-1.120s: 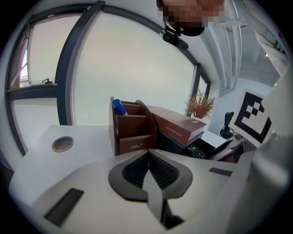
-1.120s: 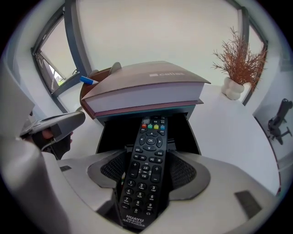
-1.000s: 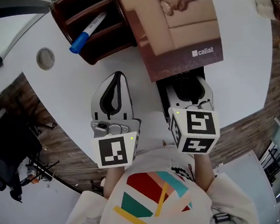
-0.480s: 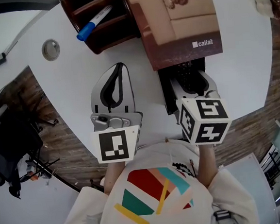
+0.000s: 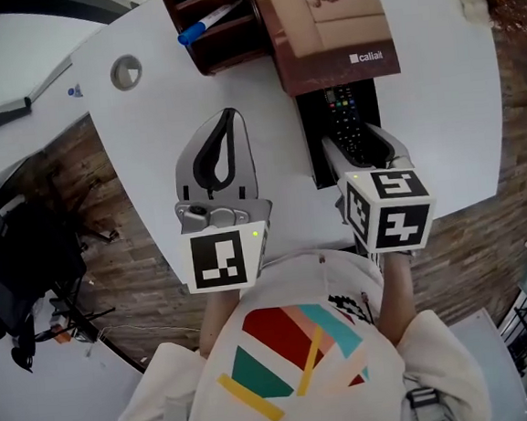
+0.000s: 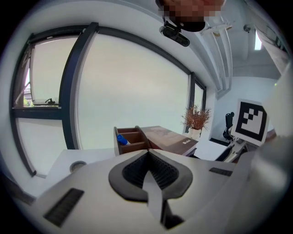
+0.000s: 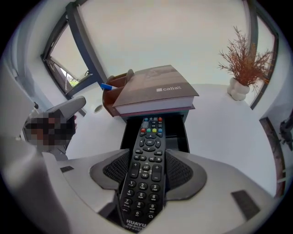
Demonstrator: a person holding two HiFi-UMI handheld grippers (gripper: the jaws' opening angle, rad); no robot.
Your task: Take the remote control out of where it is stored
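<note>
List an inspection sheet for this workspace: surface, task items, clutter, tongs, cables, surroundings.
Surface: white round table with a round grommet.
Job's things: remote control, buttons up, its far end reaching into the open black drawer beneath a book.
Clutter: wooden organiser holding a blue marker; dried plant in a white vase.
Grippers: right tongs shut on the remote control; left tongs shut, empty, over the table.
Cables: nothing seen on the table.
Surroundings: large window, wood-look floor, black office chair.
</note>
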